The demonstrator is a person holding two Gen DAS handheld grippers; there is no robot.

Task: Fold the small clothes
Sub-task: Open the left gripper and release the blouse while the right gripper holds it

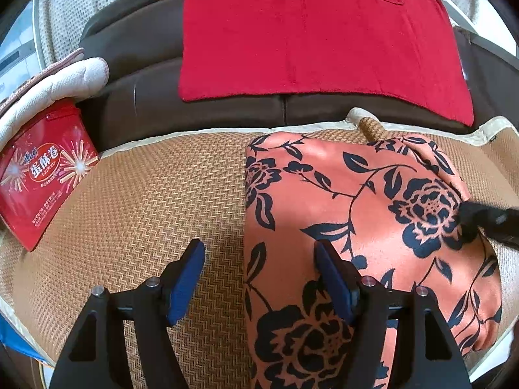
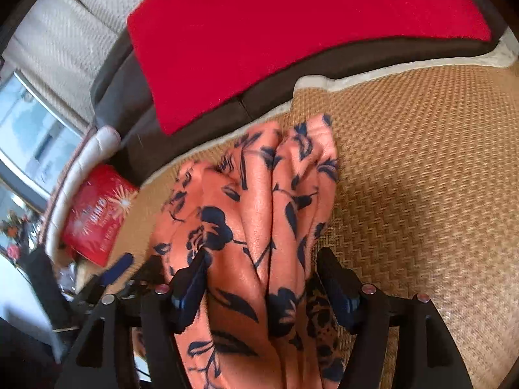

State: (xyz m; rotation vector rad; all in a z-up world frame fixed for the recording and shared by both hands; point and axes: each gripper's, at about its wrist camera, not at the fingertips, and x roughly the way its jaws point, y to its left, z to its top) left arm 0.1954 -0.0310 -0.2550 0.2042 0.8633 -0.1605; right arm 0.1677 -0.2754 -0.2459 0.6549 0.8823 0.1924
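Observation:
An orange garment with a dark blue flower print point(image 1: 356, 214) lies folded on a woven straw mat point(image 1: 155, 201). My left gripper point(image 1: 259, 259) is open above the garment's left edge, empty, one finger over the cloth and one over the mat. The right gripper's black tip point(image 1: 486, 220) touches the garment's right side. In the right wrist view the garment point(image 2: 259, 214) is bunched in folds between the fingers of my right gripper point(image 2: 262, 269), which is open around it.
A red egg-roll tin point(image 1: 45, 175) and a quilted white cushion point(image 1: 61, 87) sit at the left. A red cloth point(image 1: 308, 39) lies on the brown sofa back point(image 1: 142, 90) behind the mat. The left gripper shows blurred in the right wrist view point(image 2: 116, 269).

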